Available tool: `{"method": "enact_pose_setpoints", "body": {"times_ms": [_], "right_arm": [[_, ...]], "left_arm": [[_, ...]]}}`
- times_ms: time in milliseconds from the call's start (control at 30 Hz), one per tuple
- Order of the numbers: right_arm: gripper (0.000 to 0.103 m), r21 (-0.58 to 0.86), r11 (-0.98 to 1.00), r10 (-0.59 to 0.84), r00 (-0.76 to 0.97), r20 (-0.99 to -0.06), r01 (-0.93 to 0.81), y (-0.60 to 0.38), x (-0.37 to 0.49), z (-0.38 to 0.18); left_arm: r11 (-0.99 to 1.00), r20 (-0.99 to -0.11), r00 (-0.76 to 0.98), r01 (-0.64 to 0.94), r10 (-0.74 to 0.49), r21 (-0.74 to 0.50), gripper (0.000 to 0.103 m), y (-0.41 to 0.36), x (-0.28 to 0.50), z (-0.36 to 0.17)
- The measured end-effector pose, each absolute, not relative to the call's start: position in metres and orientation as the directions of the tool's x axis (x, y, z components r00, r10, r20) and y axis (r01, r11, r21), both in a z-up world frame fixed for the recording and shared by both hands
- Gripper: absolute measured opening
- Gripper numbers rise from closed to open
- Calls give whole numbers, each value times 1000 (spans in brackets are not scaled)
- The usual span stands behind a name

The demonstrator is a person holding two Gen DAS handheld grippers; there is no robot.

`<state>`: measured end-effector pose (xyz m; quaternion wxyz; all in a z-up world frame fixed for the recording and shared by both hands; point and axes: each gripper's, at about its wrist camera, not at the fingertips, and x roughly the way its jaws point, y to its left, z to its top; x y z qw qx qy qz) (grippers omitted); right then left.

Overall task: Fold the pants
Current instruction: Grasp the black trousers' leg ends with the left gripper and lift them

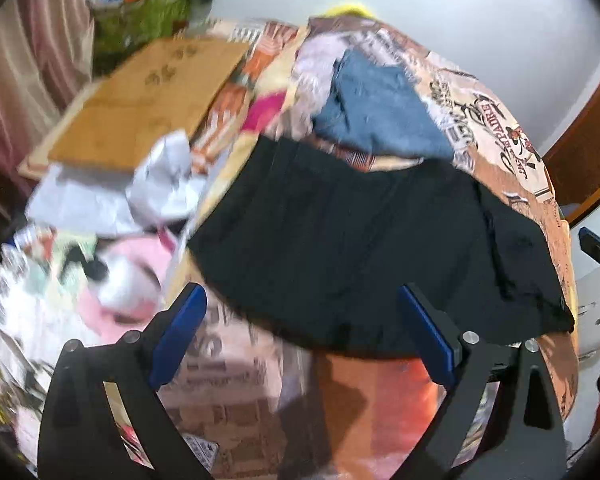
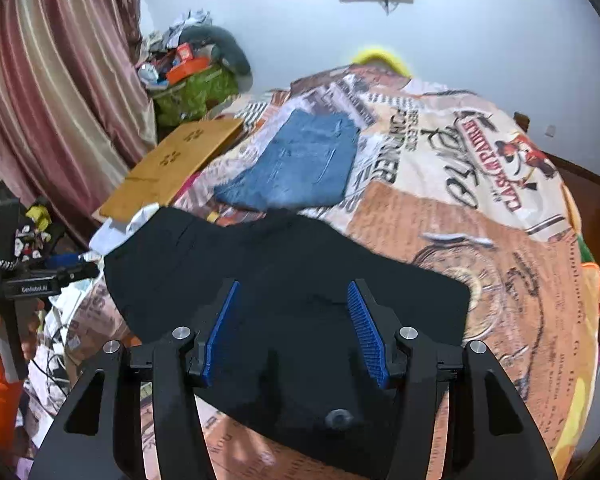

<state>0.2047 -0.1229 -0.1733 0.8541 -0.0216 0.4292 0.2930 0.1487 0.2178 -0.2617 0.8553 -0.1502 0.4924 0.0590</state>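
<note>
Right gripper [image 2: 294, 330] nearest the lens in the right wrist view, lower centre of frame: blue-padded fingers [image 2: 222, 332] spread apart, nothing between them, poised over the black pants [image 2: 284, 280]. Pants spread flat across the middle of that frame on a printed blanket [image 2: 480, 208]; whether the finger pads touch the cloth cannot be told. A round button [image 2: 339, 418] visible on the pants at lower centre.

Left gripper [image 1: 300, 336] at the bottom of the left wrist view: fingers wide apart, empty, tips at the near edge of the pants [image 1: 372, 248]. Picture blurred; contact with the cloth cannot be told. Same gripper also seen at the left edge of the right wrist view [image 2: 76, 270], held in a hand [image 2: 10, 332], beside the left edge of the pants.

Folded blue jeans [image 2: 300, 160] above the pants in frame, near edge just beside the pants' far edge. Wooden board [image 2: 172, 164] at centre left, beside the blanket. Striped curtain [image 2: 56, 92] filling the upper left. Green bag [image 2: 196, 92] heaped with clutter at upper centre left, against the pale wall [image 2: 480, 24]. Crumpled white paper [image 1: 160, 184] at centre left of the left wrist view, below the board [image 1: 140, 104].
</note>
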Motion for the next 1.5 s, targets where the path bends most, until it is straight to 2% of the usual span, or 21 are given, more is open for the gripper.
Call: {"method": "enact_pose_setpoints", "body": {"times_ms": [200, 400, 500, 667, 700, 733, 767, 833, 933, 1133, 1200, 1500], "right_arm": [[52, 163, 849, 401, 412, -818, -502, -111, 210, -204], [52, 140, 871, 330, 347, -878, -472, -113, 217, -233], [52, 141, 870, 321, 325, -890, -473, -111, 216, -242], [54, 152, 864, 330, 312, -891, -481, -110, 216, -243], [55, 154, 862, 332, 309, -891, -482, -109, 216, -244], [55, 158, 861, 335, 307, -891, -483, -109, 215, -244], [55, 162, 861, 338, 306, -890, -482, -109, 216, -244], [55, 173, 861, 347, 302, -888, -479, -110, 216, -245], [56, 183, 858, 356, 299, -885, -480, -110, 217, -245], [55, 194, 853, 368, 295, -882, -485, -112, 217, -245], [55, 195, 852, 370, 296, -881, -485, -113, 216, -244], [55, 213, 866, 395, 355, -847, -453, -142, 211, -220]], "left_arm": [[875, -857, 462, -289, -227, -388, 97, 227, 150, -305], [812, -826, 445, -299, -346, -502, 97, 227, 162, -332], [780, -799, 466, -303, -379, -547, 97, 230, 169, -338], [774, -797, 465, -308, -385, -553, 96, 227, 188, -344], [776, -799, 464, -308, -382, -550, 94, 226, 191, -344], [779, -802, 463, -310, -378, -546, 83, 227, 194, -344], [783, -809, 458, -317, -369, -536, 78, 227, 198, -345], [781, -817, 447, -332, -364, -529, 52, 231, 204, -349], [769, -820, 443, -355, -362, -531, 36, 238, 208, -353], [825, -831, 489, -333, -264, -457, 20, 230, 201, -334], [833, -827, 505, -327, -247, -447, 18, 229, 199, -324], [926, -752, 643, -181, -143, -331, 16, 189, 200, -233]]}}
